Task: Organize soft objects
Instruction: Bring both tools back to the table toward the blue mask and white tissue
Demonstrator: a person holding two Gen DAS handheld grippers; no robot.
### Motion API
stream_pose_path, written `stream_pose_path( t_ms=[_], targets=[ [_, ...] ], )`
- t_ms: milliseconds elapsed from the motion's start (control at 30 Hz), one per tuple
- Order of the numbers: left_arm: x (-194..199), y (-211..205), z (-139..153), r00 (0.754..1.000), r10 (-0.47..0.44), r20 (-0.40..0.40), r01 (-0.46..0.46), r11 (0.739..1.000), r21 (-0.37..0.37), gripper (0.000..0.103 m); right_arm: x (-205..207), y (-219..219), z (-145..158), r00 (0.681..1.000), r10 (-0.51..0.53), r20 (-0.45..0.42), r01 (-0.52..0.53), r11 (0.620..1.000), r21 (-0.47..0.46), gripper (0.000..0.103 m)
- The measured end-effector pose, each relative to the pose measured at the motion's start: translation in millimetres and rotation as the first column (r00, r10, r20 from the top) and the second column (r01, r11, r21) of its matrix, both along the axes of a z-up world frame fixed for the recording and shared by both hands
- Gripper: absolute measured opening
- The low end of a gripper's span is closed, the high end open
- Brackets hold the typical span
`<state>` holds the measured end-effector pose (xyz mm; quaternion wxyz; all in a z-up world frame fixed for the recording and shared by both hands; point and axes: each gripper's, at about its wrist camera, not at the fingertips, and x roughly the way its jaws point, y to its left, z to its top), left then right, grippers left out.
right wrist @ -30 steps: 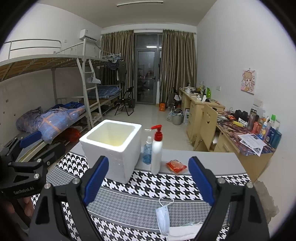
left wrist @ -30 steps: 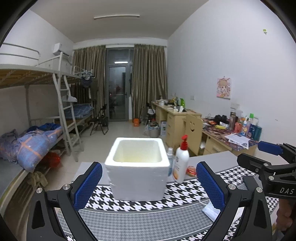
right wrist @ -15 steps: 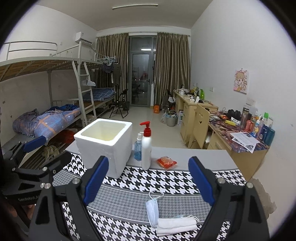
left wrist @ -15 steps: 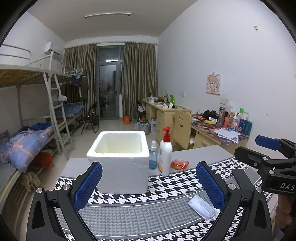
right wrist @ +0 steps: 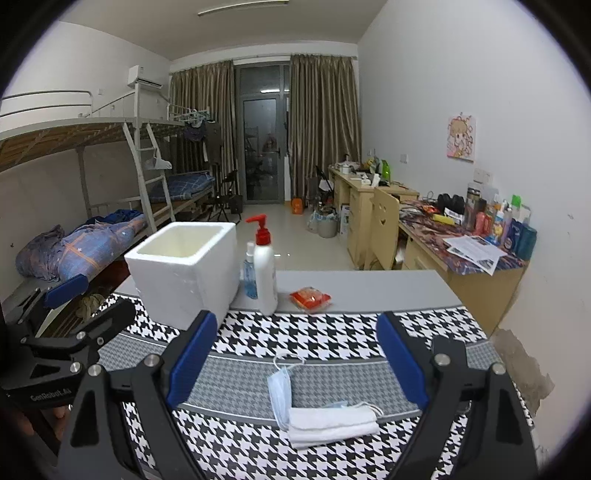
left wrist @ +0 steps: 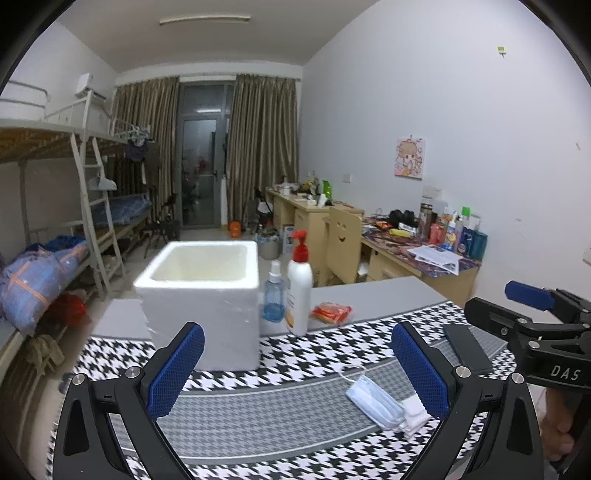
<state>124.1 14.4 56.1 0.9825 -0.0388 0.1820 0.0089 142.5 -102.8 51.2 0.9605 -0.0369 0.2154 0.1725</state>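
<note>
Both tongs, left (left wrist: 297, 365) and right (right wrist: 297, 358), gape wide, gripping nothing; the foam box (right wrist: 184, 271) looks empty.

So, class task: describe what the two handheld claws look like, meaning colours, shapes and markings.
Both are black angular frames with silver bolts and textured blue pads. The left claw carries white "GenRobot.AI" lettering, seen from the right camera; the right claw shows "DAS".

— What's my light like in here?
— Dim and cool, coming from one ceiling tube (left wrist: 205, 20). The white wall (right wrist: 480, 74) looks evenly lit, and I see only soft shadows.
— Are my pictures sharp?
— The centres are fairly sharp. Both fisheye views bend hard at the rim, the corners go black, and the left view's tablecloth (left wrist: 258, 406) smears slightly.
</note>
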Motion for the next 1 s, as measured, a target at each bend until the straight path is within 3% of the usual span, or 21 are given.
stream_pose_path(
  t_ms=[1000],
  targets=[
    [30.4, -34.1, -55.6, 0.995, -0.037, -0.097, 0.034, 0.999, -0.039, 0.102, 11.5, -35.4, -56.2, 0.991, -0.09, -0.096, 0.089, 0.996, -0.012, 0.091]
  ],
)
